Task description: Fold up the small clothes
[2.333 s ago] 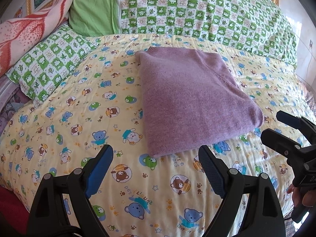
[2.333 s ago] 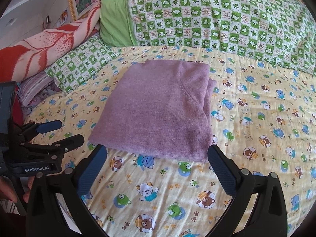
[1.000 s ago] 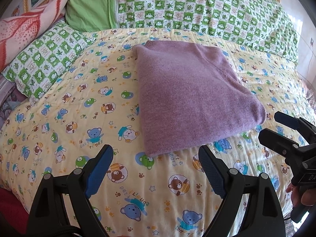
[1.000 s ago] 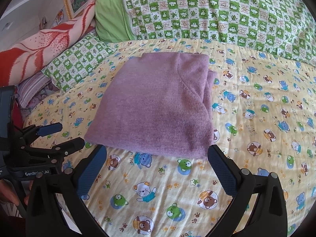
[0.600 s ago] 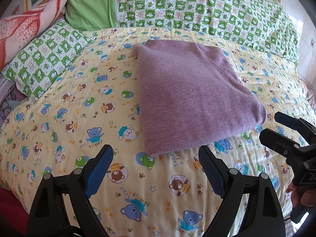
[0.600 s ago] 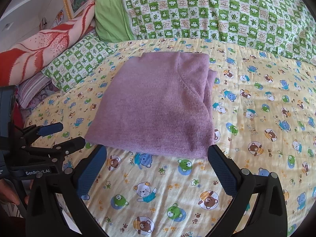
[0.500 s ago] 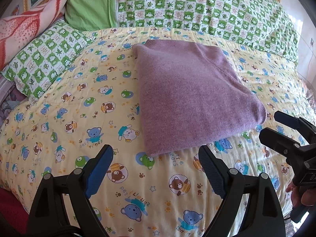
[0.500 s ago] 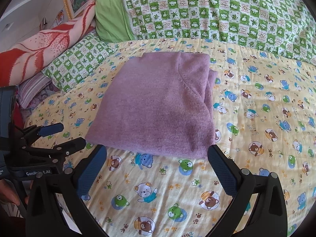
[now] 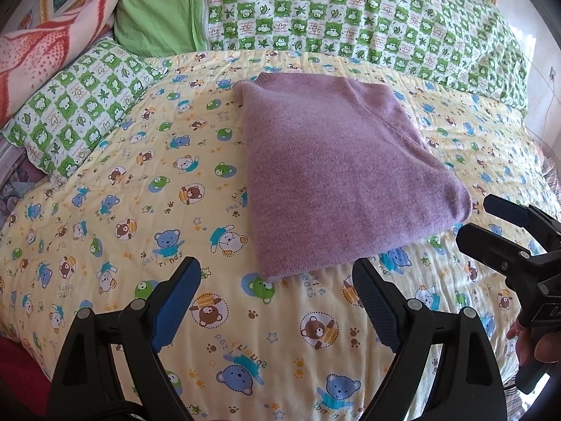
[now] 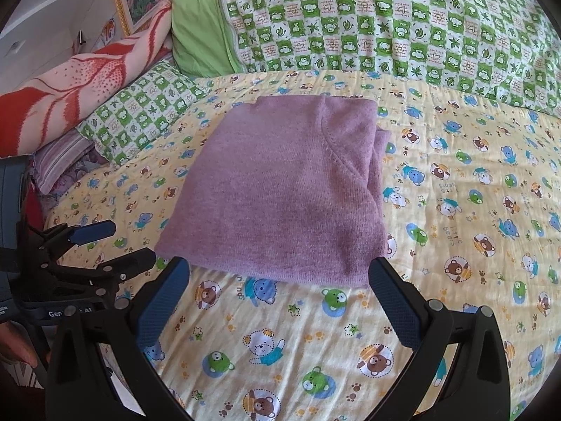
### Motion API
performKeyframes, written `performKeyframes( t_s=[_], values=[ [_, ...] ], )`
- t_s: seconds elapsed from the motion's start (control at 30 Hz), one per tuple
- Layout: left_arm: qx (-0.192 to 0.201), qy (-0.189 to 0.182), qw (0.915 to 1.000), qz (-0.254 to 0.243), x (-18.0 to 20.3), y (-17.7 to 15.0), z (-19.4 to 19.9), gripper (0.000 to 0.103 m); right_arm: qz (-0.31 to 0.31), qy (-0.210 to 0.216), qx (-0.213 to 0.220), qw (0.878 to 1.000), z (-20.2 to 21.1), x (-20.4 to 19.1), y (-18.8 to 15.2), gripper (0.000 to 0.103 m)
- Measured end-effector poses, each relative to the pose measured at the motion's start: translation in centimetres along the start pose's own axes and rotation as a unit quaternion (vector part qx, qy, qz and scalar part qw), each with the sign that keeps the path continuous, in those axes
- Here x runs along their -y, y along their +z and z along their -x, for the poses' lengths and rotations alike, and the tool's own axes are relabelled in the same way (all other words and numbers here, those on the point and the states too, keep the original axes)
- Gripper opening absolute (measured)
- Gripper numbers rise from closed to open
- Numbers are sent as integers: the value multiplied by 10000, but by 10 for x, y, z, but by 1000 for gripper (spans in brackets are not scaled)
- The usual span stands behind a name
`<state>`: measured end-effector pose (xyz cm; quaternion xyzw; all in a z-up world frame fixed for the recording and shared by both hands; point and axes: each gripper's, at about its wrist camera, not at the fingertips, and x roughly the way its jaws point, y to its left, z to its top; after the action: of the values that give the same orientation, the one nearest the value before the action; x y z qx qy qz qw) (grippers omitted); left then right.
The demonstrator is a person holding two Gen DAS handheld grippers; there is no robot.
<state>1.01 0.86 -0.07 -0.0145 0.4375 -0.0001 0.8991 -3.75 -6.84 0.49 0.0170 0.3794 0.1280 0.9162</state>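
A purple knit sweater [image 9: 336, 175] lies folded into a flat rectangle on the yellow bear-print bedsheet [image 9: 140, 210]. It also shows in the right wrist view [image 10: 287, 193]. My left gripper [image 9: 277, 280] is open and empty, hovering just short of the sweater's near left corner. My right gripper [image 10: 278, 280] is open and empty, just short of the sweater's near edge. The right gripper shows at the right edge of the left wrist view [image 9: 491, 224]. The left gripper shows at the left of the right wrist view [image 10: 112, 242].
A green checked quilt [image 9: 350, 14] lies along the back of the bed. A green checked pillow [image 9: 77, 105] and a red and pink blanket [image 9: 38, 56] lie at the left. The bed's right edge [image 9: 547, 182] drops off near a tiled wall.
Both grippers have drifted only slightly; the sweater has not moved and both stay open.
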Motion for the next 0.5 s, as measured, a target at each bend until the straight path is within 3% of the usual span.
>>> performKeyframes(
  t_s=[0.5],
  values=[
    [-2,9,10000,15,0,1,0,89,-13,5,-9,10000,-1,0,0,102]
  ],
)
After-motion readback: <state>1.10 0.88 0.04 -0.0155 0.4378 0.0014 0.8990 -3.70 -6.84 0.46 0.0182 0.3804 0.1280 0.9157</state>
